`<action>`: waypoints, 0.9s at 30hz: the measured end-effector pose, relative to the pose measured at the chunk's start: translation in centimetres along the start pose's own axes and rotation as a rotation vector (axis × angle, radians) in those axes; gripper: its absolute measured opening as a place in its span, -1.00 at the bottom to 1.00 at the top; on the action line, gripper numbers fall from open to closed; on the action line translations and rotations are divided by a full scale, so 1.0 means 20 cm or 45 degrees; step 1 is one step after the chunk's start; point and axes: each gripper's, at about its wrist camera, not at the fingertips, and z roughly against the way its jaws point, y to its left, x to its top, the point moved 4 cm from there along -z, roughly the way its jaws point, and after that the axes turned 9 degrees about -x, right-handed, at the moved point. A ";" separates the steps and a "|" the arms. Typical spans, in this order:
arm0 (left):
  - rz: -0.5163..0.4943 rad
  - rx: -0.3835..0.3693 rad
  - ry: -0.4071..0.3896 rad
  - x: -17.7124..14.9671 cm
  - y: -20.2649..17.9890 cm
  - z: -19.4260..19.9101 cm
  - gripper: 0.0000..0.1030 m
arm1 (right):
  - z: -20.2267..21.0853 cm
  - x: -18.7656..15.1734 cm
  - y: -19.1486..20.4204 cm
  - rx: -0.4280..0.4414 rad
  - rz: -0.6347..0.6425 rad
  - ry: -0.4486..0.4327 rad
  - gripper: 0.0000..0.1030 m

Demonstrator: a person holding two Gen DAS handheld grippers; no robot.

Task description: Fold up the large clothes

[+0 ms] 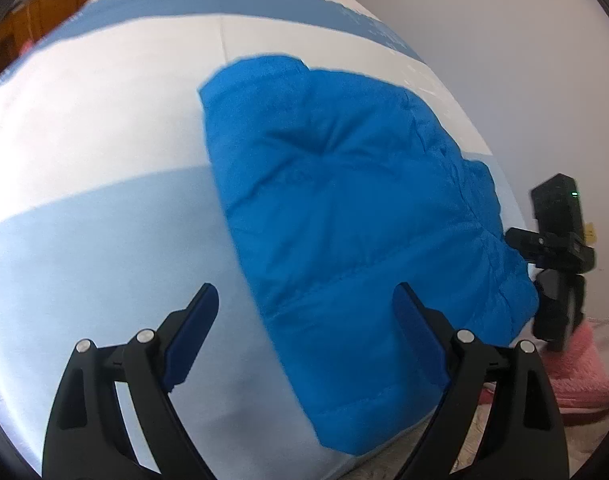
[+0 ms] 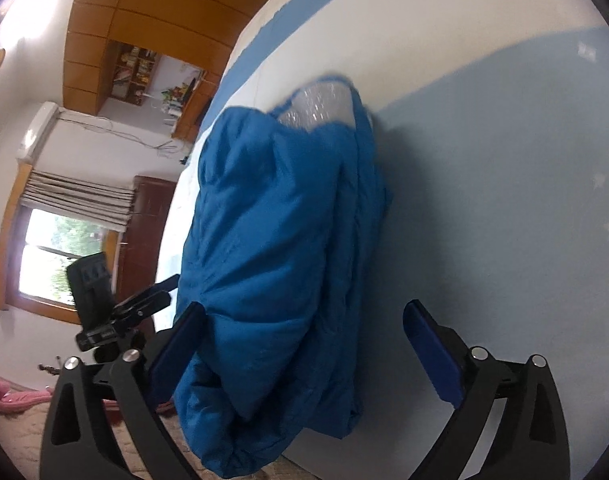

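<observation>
A puffy blue jacket [image 1: 344, 208] lies folded in a thick bundle on the bed sheet [image 1: 104, 240], near its front edge. My left gripper [image 1: 304, 296] is open just above the jacket's left border, one finger over the sheet and the other over the blue fabric. In the right wrist view the jacket [image 2: 272, 260] shows a silvery lining [image 2: 320, 104] at its far end. My right gripper [image 2: 304, 312] is open wide, with the jacket's near end lying between its fingers. The pads do not press on it. Each gripper shows in the other's view: the right one [image 1: 556, 256], the left one [image 2: 100, 312].
The sheet has white, pale blue and darker blue bands. A pink fluffy cloth [image 1: 584, 372] lies off the bed's near edge on a beige quilted surface. A window [image 2: 60, 264], wooden cupboards [image 2: 144, 12] and an air conditioner [image 2: 36, 128] line the far walls.
</observation>
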 end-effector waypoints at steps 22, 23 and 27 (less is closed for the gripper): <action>0.211 -0.544 0.068 0.01 0.15 -0.29 0.94 | -0.28 0.10 0.05 0.214 0.035 0.110 0.84; 0.200 -0.527 0.062 -0.01 0.13 -0.27 0.90 | -0.30 0.10 0.07 0.216 0.049 0.113 0.80; 0.147 -0.469 0.023 -0.03 0.06 -0.22 0.54 | -0.28 0.10 0.08 0.236 0.047 0.088 0.49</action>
